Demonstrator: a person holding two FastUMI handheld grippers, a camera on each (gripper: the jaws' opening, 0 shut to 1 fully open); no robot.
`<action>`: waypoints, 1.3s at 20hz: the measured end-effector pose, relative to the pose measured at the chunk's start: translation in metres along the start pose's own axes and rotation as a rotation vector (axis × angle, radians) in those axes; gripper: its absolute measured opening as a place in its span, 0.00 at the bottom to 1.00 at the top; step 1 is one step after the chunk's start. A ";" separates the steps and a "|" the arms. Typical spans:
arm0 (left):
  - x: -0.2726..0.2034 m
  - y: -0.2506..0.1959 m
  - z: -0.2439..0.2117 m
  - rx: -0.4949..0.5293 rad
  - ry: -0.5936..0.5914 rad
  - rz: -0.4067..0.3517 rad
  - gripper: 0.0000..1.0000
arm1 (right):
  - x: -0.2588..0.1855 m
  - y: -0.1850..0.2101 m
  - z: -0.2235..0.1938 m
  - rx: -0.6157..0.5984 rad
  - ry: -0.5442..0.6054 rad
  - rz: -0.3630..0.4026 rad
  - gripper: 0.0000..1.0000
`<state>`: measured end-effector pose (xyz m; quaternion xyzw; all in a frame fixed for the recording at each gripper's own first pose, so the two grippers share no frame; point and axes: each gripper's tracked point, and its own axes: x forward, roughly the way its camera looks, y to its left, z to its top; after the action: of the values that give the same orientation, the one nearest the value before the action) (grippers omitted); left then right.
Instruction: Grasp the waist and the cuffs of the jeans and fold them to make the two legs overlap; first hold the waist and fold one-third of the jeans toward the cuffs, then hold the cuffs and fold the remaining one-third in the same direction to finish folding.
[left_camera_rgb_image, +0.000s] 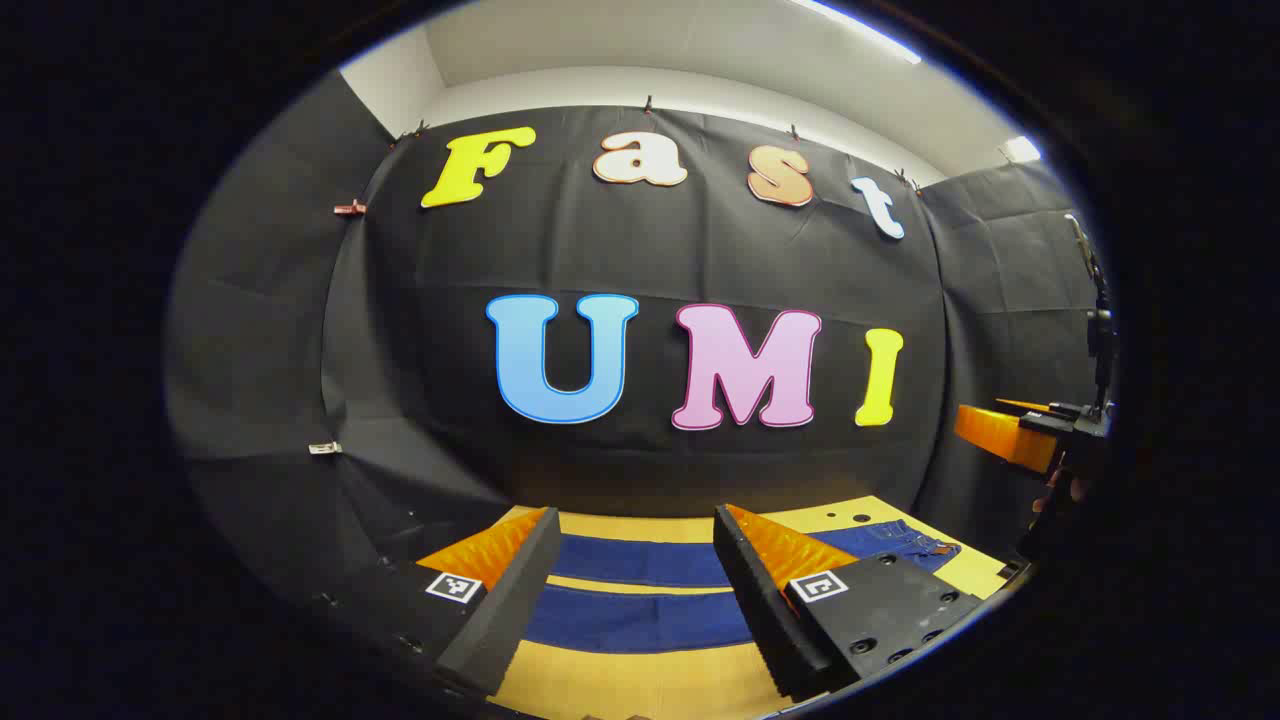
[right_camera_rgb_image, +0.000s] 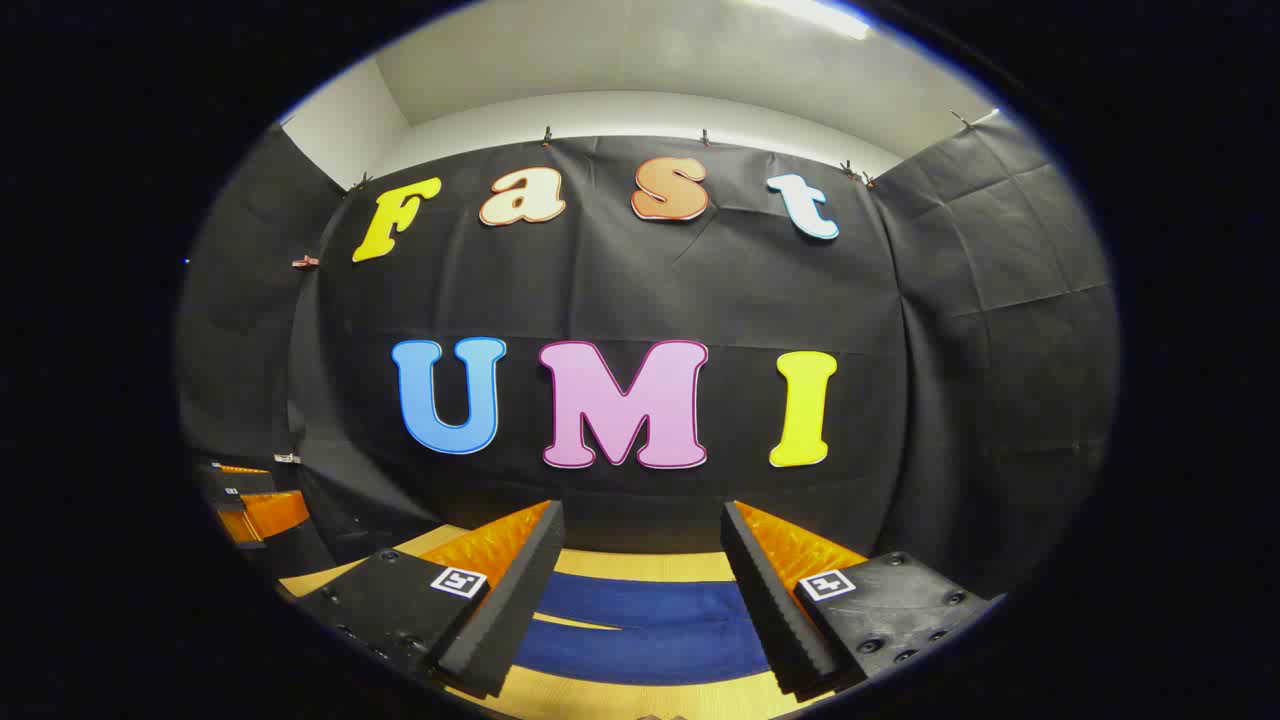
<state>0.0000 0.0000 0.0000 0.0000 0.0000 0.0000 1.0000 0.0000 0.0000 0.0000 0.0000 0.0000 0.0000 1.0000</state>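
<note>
Dark blue jeans lie flat on the wooden table, the two legs side by side with a strip of table between them and the waist toward the right. My left gripper hovers open above the legs, nothing between its fingers. Off at the far right edge of this view hangs the other gripper, held by a hand. In the right gripper view the jeans lie below my right gripper, which is open and holds nothing. The left gripper shows at the far left.
The black cloth wall stands close behind the table's far edge. Small holes mark the tabletop near the waist. Bare wood runs along the far side of the jeans.
</note>
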 end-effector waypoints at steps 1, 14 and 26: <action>0.001 0.000 0.001 0.002 0.000 -0.001 0.96 | 0.000 -0.001 0.000 -0.007 -0.005 0.000 0.97; 0.006 0.027 -0.016 0.013 0.033 0.041 0.96 | 0.000 -0.005 0.001 -0.015 -0.019 -0.011 0.97; 0.050 0.134 -0.101 0.542 0.221 -0.033 0.98 | 0.020 -0.032 -0.013 -0.090 0.006 0.008 0.97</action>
<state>0.0502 0.1339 -0.1006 0.2672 0.1090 -0.0161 0.9573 0.0204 -0.0317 -0.0132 -0.0452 0.0029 0.0039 0.9990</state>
